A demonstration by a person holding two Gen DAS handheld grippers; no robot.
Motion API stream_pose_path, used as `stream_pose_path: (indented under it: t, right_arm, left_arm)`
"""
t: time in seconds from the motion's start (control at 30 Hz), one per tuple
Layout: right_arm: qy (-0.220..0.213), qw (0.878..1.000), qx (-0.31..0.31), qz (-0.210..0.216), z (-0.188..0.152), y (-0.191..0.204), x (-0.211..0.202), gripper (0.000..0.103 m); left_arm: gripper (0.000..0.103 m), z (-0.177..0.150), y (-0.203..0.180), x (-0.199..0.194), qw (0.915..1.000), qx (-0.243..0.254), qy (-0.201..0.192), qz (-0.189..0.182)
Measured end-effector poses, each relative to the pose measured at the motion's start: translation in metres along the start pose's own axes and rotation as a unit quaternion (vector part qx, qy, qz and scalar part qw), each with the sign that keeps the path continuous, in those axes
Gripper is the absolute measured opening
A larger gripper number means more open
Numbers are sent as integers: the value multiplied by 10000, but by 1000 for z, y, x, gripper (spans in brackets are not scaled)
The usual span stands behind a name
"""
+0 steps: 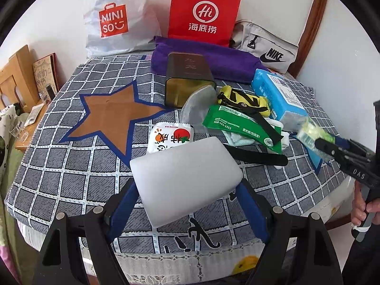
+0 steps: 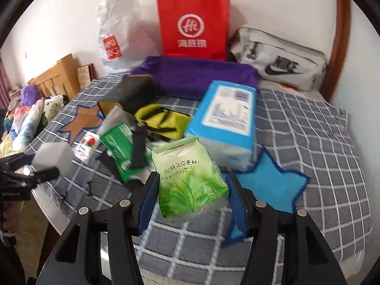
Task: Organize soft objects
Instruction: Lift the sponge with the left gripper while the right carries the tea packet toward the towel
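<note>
My left gripper (image 1: pixel 187 187) is shut on a white foam sponge block (image 1: pixel 185 166) and holds it above the checked cloth; the block also shows in the right wrist view (image 2: pixel 53 156). My right gripper (image 2: pixel 192 190) is shut on a green tissue pack (image 2: pixel 190 178), seen small in the left wrist view (image 1: pixel 311 135). On the table lie a blue tissue pack (image 1: pixel 277 95), a green wet-wipe pack (image 1: pixel 242 125), a yellow-black pouch (image 1: pixel 242 99), a snack packet (image 1: pixel 171 137) and a purple towel (image 1: pixel 209 59).
A dark tin box (image 1: pixel 187 80) lies on its side mid-table. A red paper bag (image 1: pixel 204 11), a white Miniso bag (image 1: pixel 114 19) and a grey Nike bag (image 1: pixel 268 47) stand along the wall. A black strap (image 1: pixel 258 159) lies near the sponge. A wooden shelf (image 1: pixel 19 76) is left.
</note>
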State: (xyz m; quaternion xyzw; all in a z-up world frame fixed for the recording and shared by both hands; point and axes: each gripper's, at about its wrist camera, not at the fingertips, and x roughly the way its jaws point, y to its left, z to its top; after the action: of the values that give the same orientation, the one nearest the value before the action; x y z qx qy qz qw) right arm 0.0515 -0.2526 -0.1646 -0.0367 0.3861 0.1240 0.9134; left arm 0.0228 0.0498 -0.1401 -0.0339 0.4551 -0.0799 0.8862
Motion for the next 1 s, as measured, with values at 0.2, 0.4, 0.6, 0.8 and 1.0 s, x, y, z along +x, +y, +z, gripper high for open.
stream_pose_path:
  t: [0.2, 0.4, 0.6, 0.8, 1.0]
  right_arm:
    - [323, 9992, 220, -115, -25, -20, 18, 56]
    - [428, 9984, 369, 26, -35, -27, 25, 56]
    - [279, 9985, 423, 198, -18, -30, 18, 56]
    - [-54, 9987, 347, 381, 16, -33, -1, 55]
    - [-488, 9978, 250, 369, 65, -38, -11, 55]
  left_arm:
    - [82, 7, -6, -5, 9999, 32, -26, 143]
    - [82, 22, -10, -1, 9998, -4, -14, 217]
    - [82, 45, -15, 5, 9997, -11, -58, 234]
    - [82, 80, -16, 11, 9994, -12, -134, 305]
    - [82, 126, -13, 25, 9987, -87, -156, 485]
